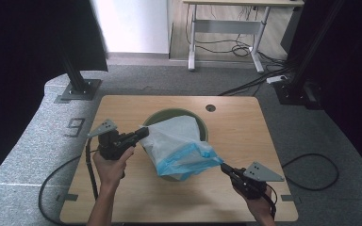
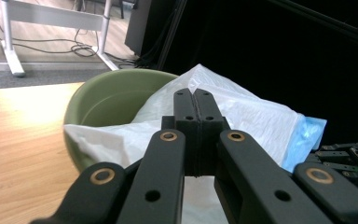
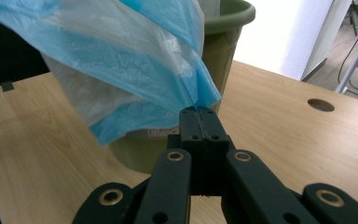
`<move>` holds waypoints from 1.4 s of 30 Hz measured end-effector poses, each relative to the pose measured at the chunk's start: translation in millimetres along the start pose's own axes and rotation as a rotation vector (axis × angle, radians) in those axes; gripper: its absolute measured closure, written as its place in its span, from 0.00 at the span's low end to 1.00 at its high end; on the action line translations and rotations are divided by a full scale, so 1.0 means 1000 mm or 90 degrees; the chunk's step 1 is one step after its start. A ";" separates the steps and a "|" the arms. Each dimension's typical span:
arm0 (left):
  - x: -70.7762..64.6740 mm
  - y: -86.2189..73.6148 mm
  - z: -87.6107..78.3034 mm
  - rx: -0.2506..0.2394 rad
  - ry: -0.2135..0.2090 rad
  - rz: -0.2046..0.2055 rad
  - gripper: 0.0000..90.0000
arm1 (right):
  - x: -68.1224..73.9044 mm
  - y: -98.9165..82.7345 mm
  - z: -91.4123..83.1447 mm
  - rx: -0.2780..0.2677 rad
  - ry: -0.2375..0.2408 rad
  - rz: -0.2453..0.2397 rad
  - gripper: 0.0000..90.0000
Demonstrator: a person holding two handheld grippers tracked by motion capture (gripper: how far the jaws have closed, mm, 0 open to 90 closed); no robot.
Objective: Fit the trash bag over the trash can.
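Gripping opposite ends of a plastic bag stretched over a green bin between them, the left tongs and right tongs are each clamped shut on the film, forearms low over the bench. The right gripper view reveals the pinched blue corner; the left gripper view shows the bin's hollow interior.

Bag over bin, mid-table

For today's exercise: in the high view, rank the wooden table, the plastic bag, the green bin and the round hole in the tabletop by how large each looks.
1. Wooden table
2. Plastic bag
3. Green bin, though the bag hides most of it, so places 2 and 3 are unsure
4. Round hole
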State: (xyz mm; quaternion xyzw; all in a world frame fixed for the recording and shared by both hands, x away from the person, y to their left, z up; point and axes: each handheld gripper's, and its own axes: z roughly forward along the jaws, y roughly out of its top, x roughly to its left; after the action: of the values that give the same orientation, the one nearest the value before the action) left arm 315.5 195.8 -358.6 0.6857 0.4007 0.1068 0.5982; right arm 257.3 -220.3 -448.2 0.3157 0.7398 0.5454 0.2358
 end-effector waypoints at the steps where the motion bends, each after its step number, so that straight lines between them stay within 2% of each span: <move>1: 0.001 -0.001 -0.001 0.001 0.003 0.000 1.00 | -0.001 -0.003 -0.001 0.002 0.001 0.003 0.99; 6: 0.006 -0.009 -0.003 0.009 0.018 -0.001 1.00 | 0.000 -0.005 -0.001 0.002 0.008 0.002 0.99; 10: 0.010 -0.017 -0.008 0.013 0.005 -0.008 0.99 | 0.002 -0.007 -0.002 -0.003 0.019 0.001 0.99; 11: 0.007 -0.018 -0.011 0.018 -0.001 0.004 0.97 | 0.003 -0.007 -0.001 -0.002 0.020 0.000 0.99; 12: 0.007 -0.018 -0.011 0.018 -0.001 0.004 0.95 | 0.003 -0.007 -0.001 -0.002 0.020 0.000 0.99; 15: -0.003 -0.013 -0.016 0.006 -0.003 0.030 0.92 | 0.005 -0.003 -0.001 0.000 0.019 -0.002 0.99; 16: -0.003 -0.013 -0.016 0.006 -0.003 0.030 0.91 | 0.005 -0.003 -0.001 0.000 0.019 -0.002 0.99; 19: -0.014 -0.005 -0.013 0.014 -0.005 0.061 0.86 | 0.006 0.000 -0.002 -0.004 0.021 -0.006 0.99; 22: -0.019 -0.003 -0.012 0.012 -0.001 0.071 0.83 | 0.006 0.002 -0.003 -0.003 0.019 -0.009 0.99; 26: -0.026 0.003 -0.012 0.007 -0.003 0.086 0.73 | 0.003 0.004 -0.006 -0.003 0.015 -0.011 0.99; 27: -0.028 0.005 -0.011 0.011 -0.007 0.091 0.65 | 0.002 0.005 -0.006 -0.002 0.011 -0.011 0.99; 29: -0.034 0.008 -0.007 0.021 -0.018 0.109 0.64 | 0.001 0.005 -0.006 -0.002 0.010 -0.010 0.99; 31: -0.042 0.011 0.005 0.045 -0.023 0.133 0.54 | 0.001 0.004 -0.006 -0.004 0.011 -0.004 0.99; 32: -0.043 0.012 0.010 0.054 -0.024 0.137 0.51 | 0.002 0.004 -0.006 -0.003 0.011 -0.004 0.99; 33: -0.043 0.012 0.010 0.054 -0.024 0.137 0.48 | 0.002 0.003 -0.005 -0.003 0.012 -0.005 0.99; 34: -0.044 0.012 0.015 0.063 -0.025 0.137 0.48 | 0.002 0.003 -0.005 -0.003 0.012 -0.005 0.99; 37: -0.045 0.009 0.028 0.092 -0.020 0.137 0.37 | 0.002 0.003 -0.006 -0.003 0.014 -0.004 0.99; 39: -0.044 0.004 0.041 0.118 -0.019 0.128 0.34 | 0.002 0.003 -0.006 -0.004 0.014 -0.002 0.99; 42: -0.044 0.000 0.048 0.133 -0.014 0.127 0.34 | 0.002 0.002 -0.006 -0.005 0.013 0.000 0.99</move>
State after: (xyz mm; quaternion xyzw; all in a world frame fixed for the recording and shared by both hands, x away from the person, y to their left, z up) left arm 316.6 130.7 -356.7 0.7816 0.3333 0.1160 0.5144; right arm 252.2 -223.0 -444.2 0.3093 0.7400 0.5516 0.2291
